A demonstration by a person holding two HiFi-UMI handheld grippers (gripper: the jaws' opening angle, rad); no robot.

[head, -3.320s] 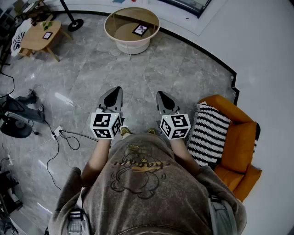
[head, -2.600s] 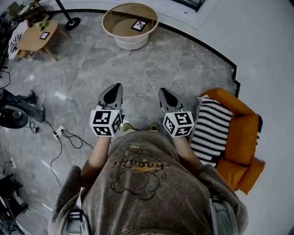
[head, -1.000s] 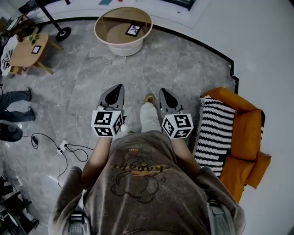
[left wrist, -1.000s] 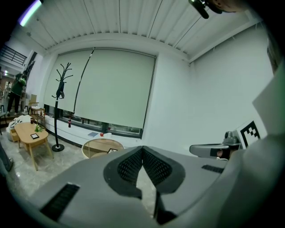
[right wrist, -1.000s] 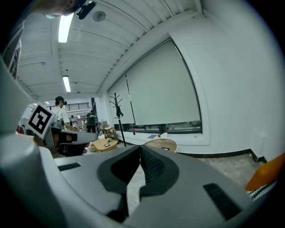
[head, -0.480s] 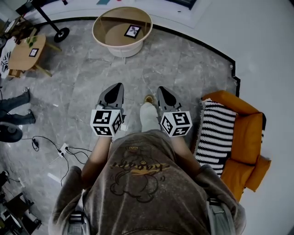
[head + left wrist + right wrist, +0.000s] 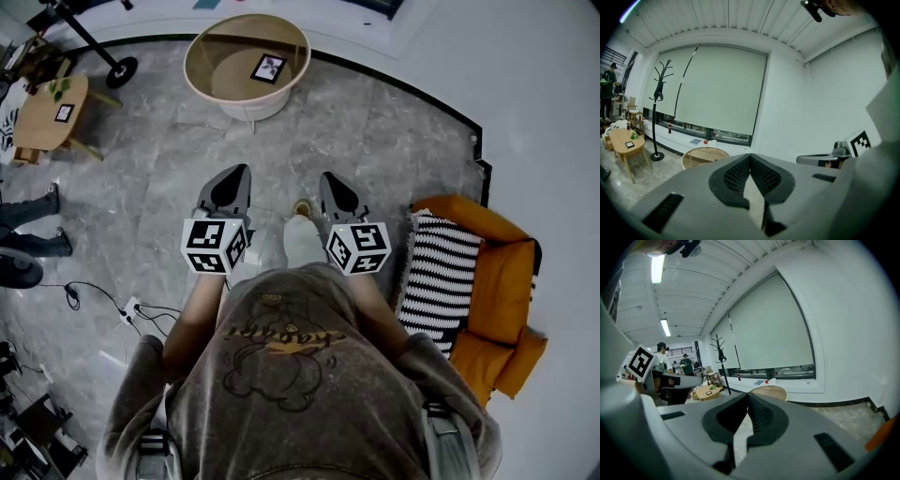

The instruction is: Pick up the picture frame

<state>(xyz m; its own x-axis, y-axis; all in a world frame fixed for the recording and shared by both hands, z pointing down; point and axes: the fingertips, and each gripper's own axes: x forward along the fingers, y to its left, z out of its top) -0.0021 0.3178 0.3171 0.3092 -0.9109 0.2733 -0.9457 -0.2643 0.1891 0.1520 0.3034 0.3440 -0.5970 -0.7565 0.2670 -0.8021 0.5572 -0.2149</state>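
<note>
The picture frame point(image 7: 269, 67), small and dark-edged, lies flat on a round wooden table point(image 7: 202, 52) at the top of the head view, far ahead of both grippers. My left gripper point(image 7: 241, 172) and right gripper point(image 7: 326, 178) are held side by side in front of the person's body, both pointing toward that table. Both are shut with nothing between the jaws. In the left gripper view the round table point(image 7: 705, 156) shows just beyond the shut left gripper point(image 7: 750, 156). It also shows as the round table point(image 7: 769, 391) past the shut right gripper point(image 7: 748, 395). The frame is not discernible in either gripper view.
An orange armchair point(image 7: 492, 281) with a striped cushion point(image 7: 433, 272) stands at the right. A small wooden table point(image 7: 42, 117) and a coat stand's base point(image 7: 122, 68) are far left. Cables point(image 7: 141, 309) trail on the grey floor. Another person's legs point(image 7: 28, 211) show at the left edge.
Both grippers stay shut and have travelled forward with the walking person. The person's leg between them has swung back, and the armchair has slid slightly lower in the head view.
</note>
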